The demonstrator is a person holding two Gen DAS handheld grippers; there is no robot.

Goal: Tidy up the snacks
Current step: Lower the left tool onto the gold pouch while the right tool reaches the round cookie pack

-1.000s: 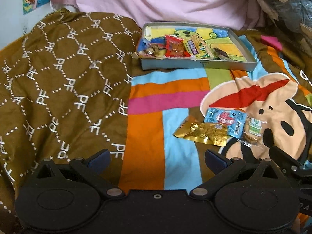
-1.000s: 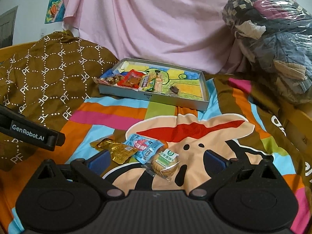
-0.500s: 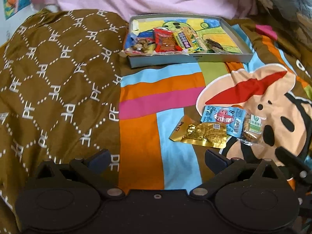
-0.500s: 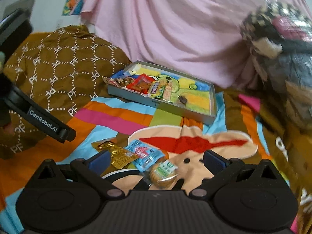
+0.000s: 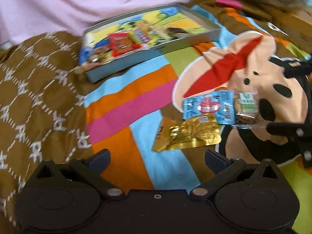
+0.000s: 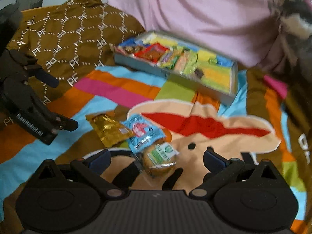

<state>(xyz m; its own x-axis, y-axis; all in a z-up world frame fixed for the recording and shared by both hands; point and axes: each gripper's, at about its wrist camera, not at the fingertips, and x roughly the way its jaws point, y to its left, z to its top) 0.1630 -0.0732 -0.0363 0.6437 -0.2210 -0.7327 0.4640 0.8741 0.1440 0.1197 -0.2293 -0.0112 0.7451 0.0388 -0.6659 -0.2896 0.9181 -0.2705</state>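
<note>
Two wrist views over a bed w/ striped cartoon blanket (image 5: 136,105). Left gripper (image 5: 157,157): jaws spread wide, nothing between them, hovering above the orange and blue stripes. Right gripper (image 6: 156,159): jaws also wide apart, empty; the clear-wrapped cookie (image 6: 159,160) w/ green label lies on the blanket between its fingers, not pinched. Three loose snacks form an overlapping row: gold foil packet (image 5: 187,135), blue packet (image 5: 208,107) partly over it, cookie at the far end, just beside the blue one. Grey tray (image 5: 156,51) sits farther back, near the pink sheet (image 6: 195,9), holding several snacks incl. red packet (image 5: 121,43) bunched at its left end. Brown patterned cover (image 5: 35,97) lies left of the blanket
</note>
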